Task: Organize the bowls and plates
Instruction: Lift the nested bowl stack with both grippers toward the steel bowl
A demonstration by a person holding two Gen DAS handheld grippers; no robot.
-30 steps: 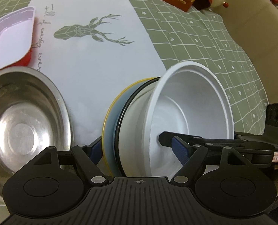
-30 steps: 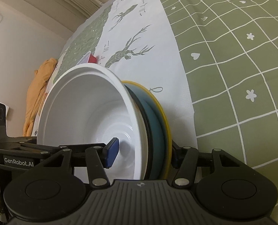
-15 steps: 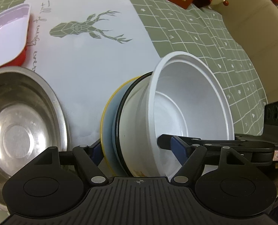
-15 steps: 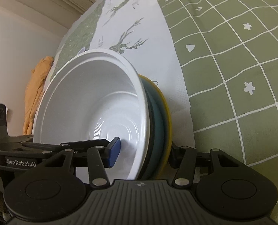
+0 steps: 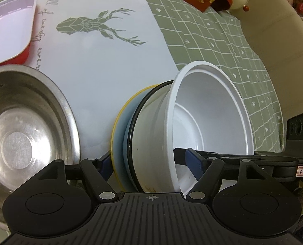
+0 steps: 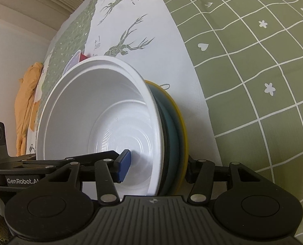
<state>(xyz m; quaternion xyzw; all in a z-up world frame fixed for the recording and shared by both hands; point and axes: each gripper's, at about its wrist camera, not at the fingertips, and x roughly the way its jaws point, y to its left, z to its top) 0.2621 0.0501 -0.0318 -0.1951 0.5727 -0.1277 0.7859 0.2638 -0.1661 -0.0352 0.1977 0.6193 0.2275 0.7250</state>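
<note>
The right gripper's [image 6: 157, 168] black body carried the white lettering "GenRobot.AI". Seen from the left wrist, the opposite gripper bore a small label reading roughly "2-8".

Both grippers were clamped on the same tilted stack from opposite sides: a white plastic bowl [image 5: 210, 122] nested in a black-rimmed white bowl [image 5: 149, 134], on a pale blue plate with a yellow rim [image 5: 118, 130]. The left gripper [image 5: 149, 163] had one blue pad inside the white bowl and the other behind the plate; the right gripper gripped likewise.

Against a second before, the stack had turned more on edge, and the steel bowl [image 5: 25, 134] sat lower left.

Farther off lay a pink-white rectangular tray [image 5: 10, 26] on the deer-printed runner [image 5: 102, 47], over a green checked tablecloth [image 6: 253, 65].
</note>
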